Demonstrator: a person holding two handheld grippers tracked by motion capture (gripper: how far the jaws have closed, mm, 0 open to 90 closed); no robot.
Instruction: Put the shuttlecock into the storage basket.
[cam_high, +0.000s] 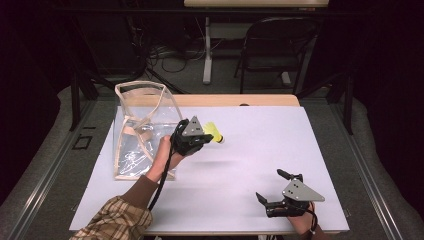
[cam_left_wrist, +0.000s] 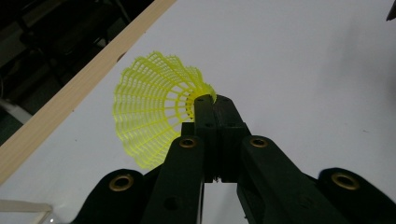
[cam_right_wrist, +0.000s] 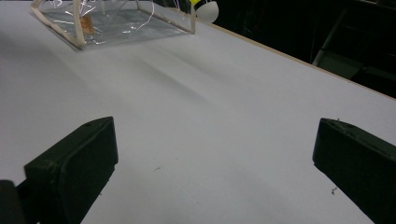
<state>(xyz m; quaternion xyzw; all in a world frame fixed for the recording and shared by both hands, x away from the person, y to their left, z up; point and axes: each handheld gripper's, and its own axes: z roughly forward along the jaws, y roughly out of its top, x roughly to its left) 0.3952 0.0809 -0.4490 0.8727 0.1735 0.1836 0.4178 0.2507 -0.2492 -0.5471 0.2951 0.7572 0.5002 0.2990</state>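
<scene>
both grippers are showing up top: my left gripper (cam_high: 206, 135) is pinching the yellow shuttlecock (cam_high: 214, 132) clear of the table (cam_high: 260, 150), while my right gripper (cam_high: 270, 186) is gaping empty; close up, the shuttlecock's mesh skirt (cam_left_wrist: 149, 109) is showing.

The bag (cam_high: 142, 130) stands on the bench (cam_high: 260, 150) at its left; the shuttlecock (cam_high: 214, 132) hangs just right of it, above the bench.

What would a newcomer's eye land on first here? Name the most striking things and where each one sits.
First comes the bright yellow plastic mesh shuttlecock, pinched at its skirt's narrow end by the shut left gripper above the white table. Next is the clear plastic bag with cream trim, standing open at the table's far left beside that hand. Near the front right edge, the right gripper lies low with its jaws wide apart and nothing between them.
</scene>
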